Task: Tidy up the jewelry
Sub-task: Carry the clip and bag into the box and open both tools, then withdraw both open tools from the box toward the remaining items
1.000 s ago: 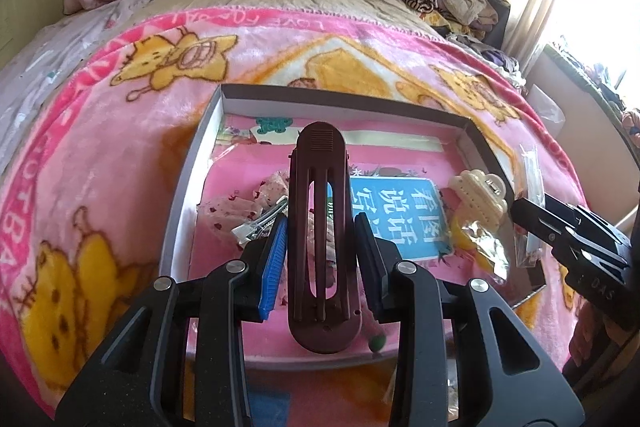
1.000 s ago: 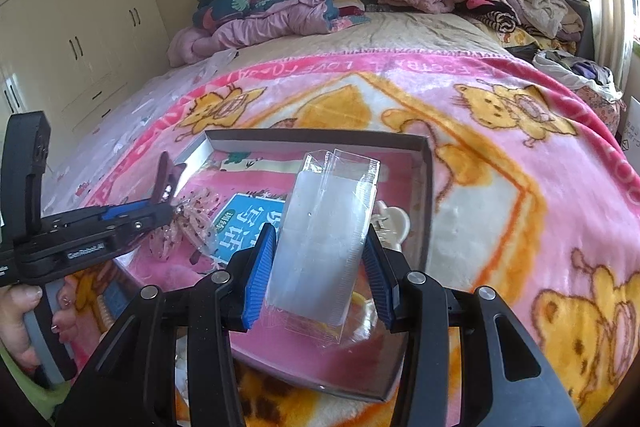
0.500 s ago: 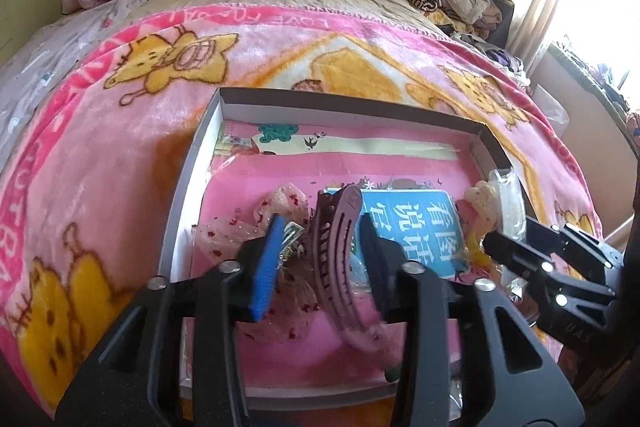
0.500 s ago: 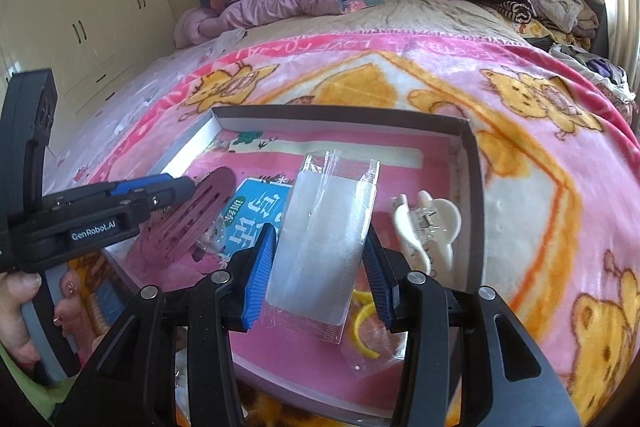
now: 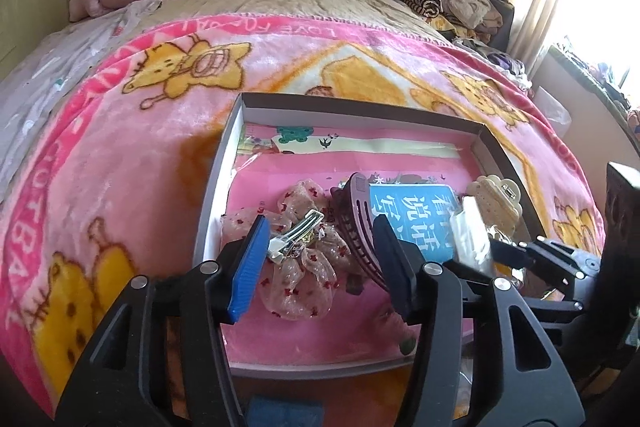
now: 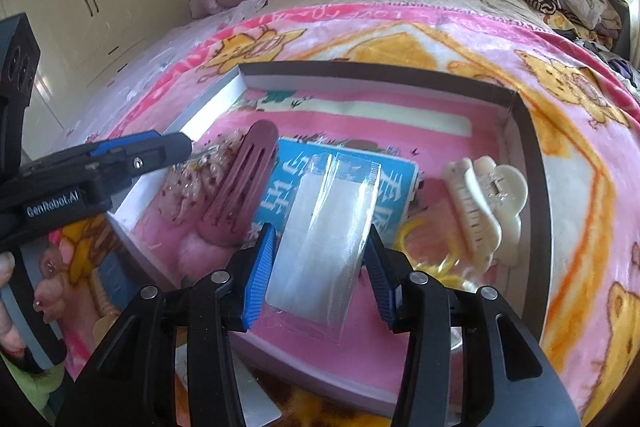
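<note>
Yellow ring (image 6: 426, 247) half hidden under cream claw clip (image 6: 484, 203)

Left gripper (image 5: 320, 259): jaws opening, pads clear of contact. Right gripper (image 6: 320, 267): pads pressed on an item between them.

Black plastic left gripper (image 5: 318, 259), right gripper (image 6: 320, 267), blue ribbed pads, silver screws, "GenRobot.AI" mark

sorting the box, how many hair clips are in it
3: maroon clip left of centre, cream claw clip at right, silver snap clip on the sheer bow; others may be hidden.
</note>
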Tool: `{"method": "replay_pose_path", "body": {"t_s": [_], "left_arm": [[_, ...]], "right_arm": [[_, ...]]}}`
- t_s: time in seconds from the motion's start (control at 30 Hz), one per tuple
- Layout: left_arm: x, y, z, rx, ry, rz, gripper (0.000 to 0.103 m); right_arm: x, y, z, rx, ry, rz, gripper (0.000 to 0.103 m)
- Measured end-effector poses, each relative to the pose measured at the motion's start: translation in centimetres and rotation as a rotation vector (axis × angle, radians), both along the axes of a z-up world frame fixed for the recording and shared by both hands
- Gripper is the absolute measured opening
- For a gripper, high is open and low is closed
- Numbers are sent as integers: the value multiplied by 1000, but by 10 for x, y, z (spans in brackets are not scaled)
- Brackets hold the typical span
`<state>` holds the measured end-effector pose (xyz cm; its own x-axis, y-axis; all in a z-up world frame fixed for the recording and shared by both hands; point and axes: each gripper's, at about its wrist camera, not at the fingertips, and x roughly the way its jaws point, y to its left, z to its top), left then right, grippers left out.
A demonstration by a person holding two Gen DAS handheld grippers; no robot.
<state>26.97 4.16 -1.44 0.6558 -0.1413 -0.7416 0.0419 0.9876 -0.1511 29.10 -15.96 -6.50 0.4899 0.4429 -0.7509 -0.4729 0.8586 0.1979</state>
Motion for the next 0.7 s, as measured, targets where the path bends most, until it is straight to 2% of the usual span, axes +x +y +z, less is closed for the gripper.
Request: {"method": "replay_pose_path", "body": {"t_s": [0.33, 0.53, 0.63, 0.7], "left_arm": [[-12, 1, 10, -9, -18, 9, 47], [-22, 4, 16, -16, -28, 21, 50], [-29, 6, 18, -17, -32, 29, 55], [-34, 8, 20, -19, -35, 35, 58]], "right_arm": [[-14, -9, 8, 10, -8, -19, 51], [-25, -20, 21, 27, -34, -36, 63], [-32, -25, 26, 31, -47, -47, 72], [-37, -28, 30, 34, -62, -54, 82]]}}
